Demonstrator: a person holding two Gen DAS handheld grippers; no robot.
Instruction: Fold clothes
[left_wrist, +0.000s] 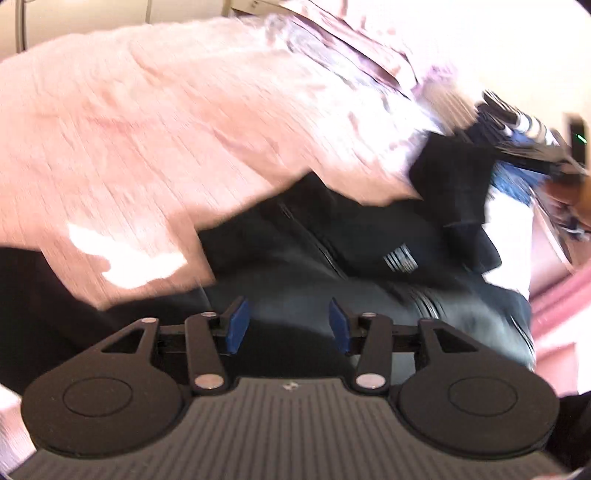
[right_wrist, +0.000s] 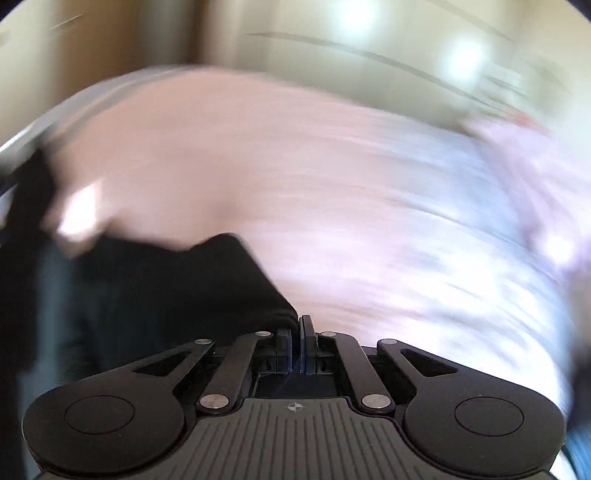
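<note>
A dark navy garment (left_wrist: 332, 243) with a zip and a small white striped print lies crumpled on a pink bedsheet (left_wrist: 147, 140). My left gripper (left_wrist: 288, 326) hovers just above its dark folds, open, with nothing between the blue pads (left_wrist: 236, 325). In the right wrist view the same dark garment (right_wrist: 166, 288) fills the lower left, and one edge runs straight up into my right gripper (right_wrist: 296, 338). That gripper is shut, and the cloth's edge appears pinched at its tips. Both views are smeared by motion.
A pile of other clothes, white, blue and striped (left_wrist: 517, 147), lies at the sheet's right end. Patterned pale fabric (left_wrist: 351, 55) lies at the far side. The pink sheet (right_wrist: 332, 184) spreads ahead of the right gripper, with a beige wall (right_wrist: 110, 48) behind.
</note>
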